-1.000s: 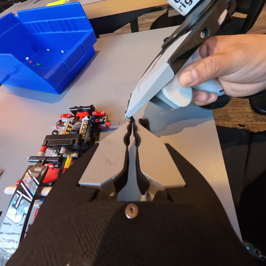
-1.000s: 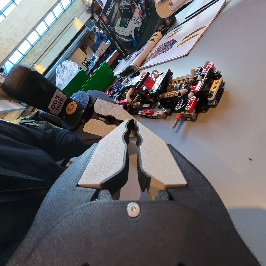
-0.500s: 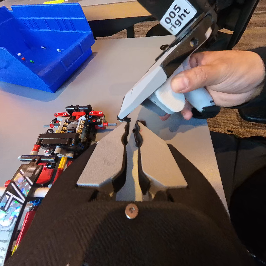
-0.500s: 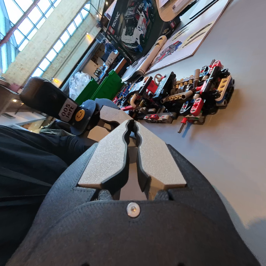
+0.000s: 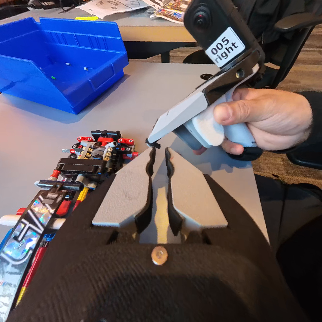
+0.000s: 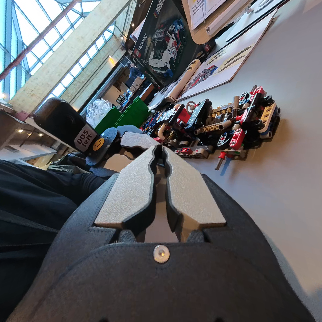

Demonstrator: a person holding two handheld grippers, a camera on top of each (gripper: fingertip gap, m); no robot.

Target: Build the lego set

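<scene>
A partly built Lego car chassis (image 5: 97, 156) of black, red and tan parts lies on the grey table (image 5: 156, 97), left of both grippers; it also shows in the right wrist view (image 6: 226, 125). My right gripper (image 5: 151, 142), held by a hand (image 5: 270, 118), is shut on a small black Lego piece (image 5: 154, 144) at its tip. My left gripper (image 5: 159, 150) is open and empty, its tips just below that piece. In the right wrist view my right gripper (image 6: 160, 148) has its jaws nearly closed, with the piece barely showing. The left gripper's fingers (image 6: 139, 141) lie just beyond.
A blue bin (image 5: 69, 61) with a few small loose parts stands at the back left. An open instruction booklet (image 6: 217, 73), the set's box (image 6: 165, 43) and green bins (image 6: 125, 115) lie beyond the chassis. The table's edge (image 5: 257, 191) runs close on the right. Less than 4 cm separates the two grippers' tips.
My left gripper was shut on the small black piece and has opened. The piece now sits in my right gripper's tip, which has drawn slightly away to the left.
</scene>
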